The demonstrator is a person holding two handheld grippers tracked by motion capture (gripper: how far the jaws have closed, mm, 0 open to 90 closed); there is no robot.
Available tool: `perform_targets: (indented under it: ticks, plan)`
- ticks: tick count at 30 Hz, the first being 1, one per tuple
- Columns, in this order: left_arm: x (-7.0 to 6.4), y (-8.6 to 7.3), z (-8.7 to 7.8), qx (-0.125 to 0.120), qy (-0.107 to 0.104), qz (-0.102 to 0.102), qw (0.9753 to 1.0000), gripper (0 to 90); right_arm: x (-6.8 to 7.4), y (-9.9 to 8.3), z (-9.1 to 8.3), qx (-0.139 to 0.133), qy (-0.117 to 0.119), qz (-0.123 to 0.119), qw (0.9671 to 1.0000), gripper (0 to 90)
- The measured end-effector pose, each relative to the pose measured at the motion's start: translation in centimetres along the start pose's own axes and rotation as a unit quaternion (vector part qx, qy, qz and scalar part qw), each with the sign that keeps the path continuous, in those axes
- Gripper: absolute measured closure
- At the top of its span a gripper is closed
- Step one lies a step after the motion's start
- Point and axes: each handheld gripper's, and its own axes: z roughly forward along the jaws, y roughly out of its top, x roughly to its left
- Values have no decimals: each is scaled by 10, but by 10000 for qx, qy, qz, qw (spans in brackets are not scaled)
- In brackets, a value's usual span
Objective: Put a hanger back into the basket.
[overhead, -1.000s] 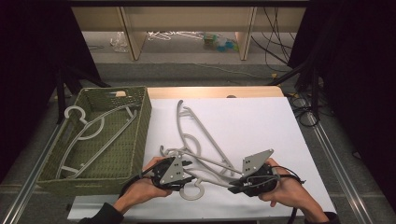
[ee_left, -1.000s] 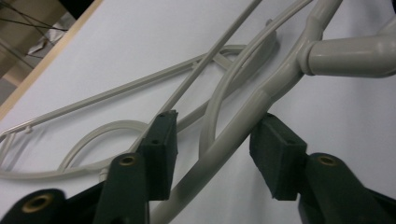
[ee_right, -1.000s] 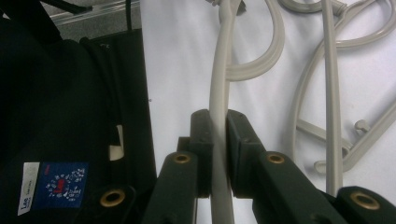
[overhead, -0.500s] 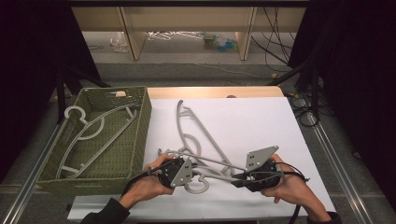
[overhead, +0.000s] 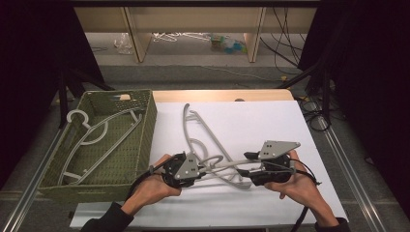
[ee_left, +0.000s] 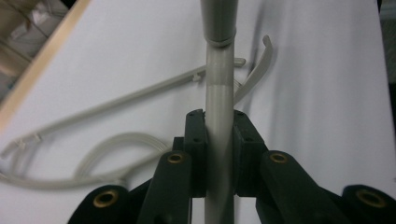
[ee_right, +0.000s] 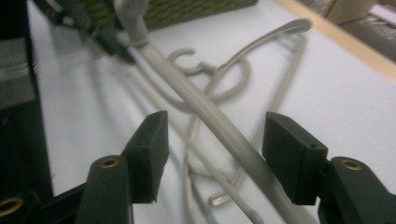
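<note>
Between my left gripper's (ee_left: 219, 154) clenched jaws runs a smooth grey plastic hanger (ee_left: 218, 107) bar; my right gripper (ee_right: 219, 154), spread wide, straddles it untouched above the white table (overhead: 270, 121).

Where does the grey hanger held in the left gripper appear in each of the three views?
High view: the held hanger lies low in the centre, running between the left gripper and the right gripper.
Left gripper view: its bar runs straight up the middle, clamped between the jaws.
Right gripper view: its bar crosses diagonally between the open jaws.
Shared landmark: the white tabletop.
</note>
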Motion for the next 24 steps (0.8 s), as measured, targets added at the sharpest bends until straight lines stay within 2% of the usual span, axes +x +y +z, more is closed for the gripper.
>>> perform_targets:
  ticks: [2,4,5,8,10,11,13,15,17,19,20,21,24]
  plan:
    - [6,-4,-1,35,-8,-298,9995,789,-2,1,-3,-187,-150,112,9996,385]
    - [12,-8,-4,-41,-79,-660,9978,789,-1,2,-7,-256,-173,173,9994,378]
    - [15,-9,-6,-75,-103,-726,9973,789,0,3,-7,-302,-156,149,9993,373]
    - [22,-11,-14,-137,-73,-1100,9938,789,5,3,-6,-260,-115,78,9996,370]
    - [27,-11,-21,-148,-46,-1154,9932,789,10,4,-5,-227,-41,70,9997,365]
    - [27,-11,-24,-274,-17,-1371,9902,789,13,4,-5,-227,-9,77,9997,359]
    - [31,-12,-33,-385,4,-1576,9867,789,17,3,-5,-228,198,87,9995,355]
    - [34,-12,-40,-470,37,-1710,9841,789,22,-1,-3,-210,201,134,9995,349]
    - [37,-12,-48,-575,125,-1763,9826,789,23,-5,-1,-214,170,166,9995,350]
    - [41,-11,-56,-672,149,-1916,9791,789,22,-10,2,-285,125,271,9991,334]
    - [42,-11,-59,-705,155,-1902,9791,789,22,-12,3,-254,128,339,9990,322]
    - [43,-10,-63,-730,194,-1945,9780,789,21,-14,4,-234,123,380,9989,311]
    - [47,-8,-74,-904,150,-2059,9743,789,19,-19,9,-202,25,534,9984,263]
